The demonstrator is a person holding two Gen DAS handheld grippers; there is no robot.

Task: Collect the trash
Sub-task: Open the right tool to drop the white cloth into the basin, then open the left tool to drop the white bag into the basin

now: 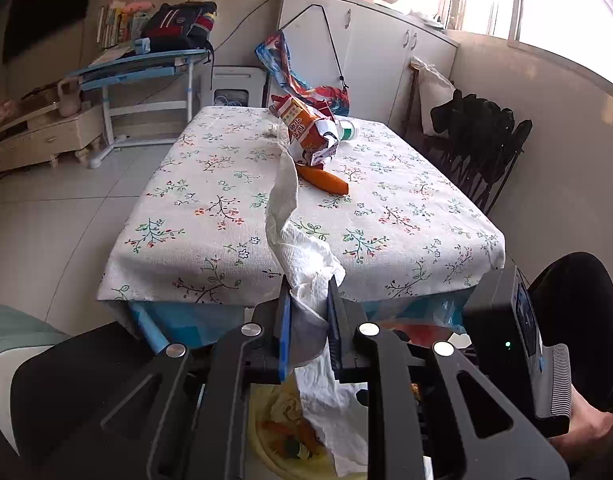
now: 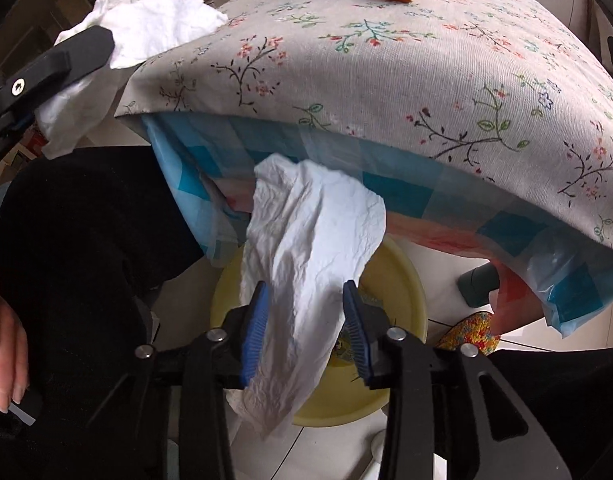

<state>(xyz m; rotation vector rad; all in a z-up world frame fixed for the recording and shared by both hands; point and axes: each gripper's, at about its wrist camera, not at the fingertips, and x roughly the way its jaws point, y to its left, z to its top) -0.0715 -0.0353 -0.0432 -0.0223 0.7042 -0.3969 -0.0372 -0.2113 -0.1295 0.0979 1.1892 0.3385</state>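
My left gripper (image 1: 309, 280) is shut on a white paper towel (image 1: 302, 252) at the near edge of the table; it hangs down over a yellow basin (image 1: 266, 440) with food scraps. It also shows in the right wrist view (image 2: 146, 28), top left. My right gripper (image 2: 305, 286) is open, with a second crumpled white paper towel (image 2: 306, 248) lying loose between its blue pads (image 2: 254, 332), over the yellow basin (image 2: 398, 280) under the table. On the floral tablecloth (image 1: 226, 200) lie an orange carrot piece (image 1: 324, 179), a crushed carton (image 1: 306, 132) and a plastic bottle (image 1: 348, 130).
A black folding chair (image 1: 478, 148) stands right of the table. A blue desk (image 1: 146, 64) with a backpack and white cabinets (image 1: 366, 52) stand behind. A blue plastic sheet (image 2: 426, 196) hangs under the tablecloth. My dark-clothed legs (image 2: 86, 240) are close by.
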